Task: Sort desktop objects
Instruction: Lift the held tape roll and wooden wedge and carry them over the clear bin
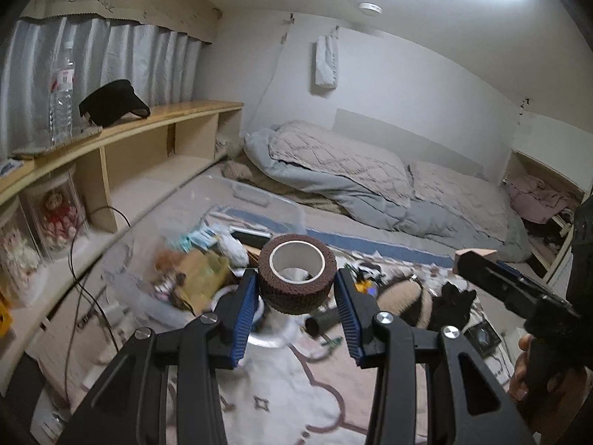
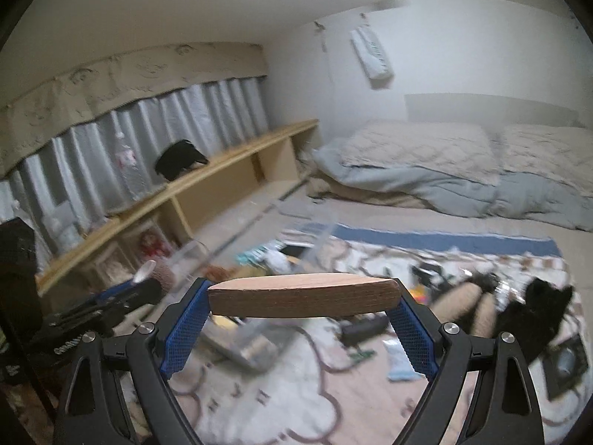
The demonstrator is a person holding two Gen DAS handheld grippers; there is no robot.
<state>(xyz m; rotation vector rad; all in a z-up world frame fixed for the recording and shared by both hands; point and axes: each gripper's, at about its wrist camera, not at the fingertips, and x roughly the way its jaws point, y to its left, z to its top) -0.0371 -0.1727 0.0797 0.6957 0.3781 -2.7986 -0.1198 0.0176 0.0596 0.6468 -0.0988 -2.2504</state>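
Claws both grip: the left gripper pinches a brown tape roll between its pads, the right gripper clamps a wooden block crosswise, above the cluttered rug.

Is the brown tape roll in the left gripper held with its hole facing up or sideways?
Facing up: the brown tape roll shows its white core from above, clamped between the left gripper pads.
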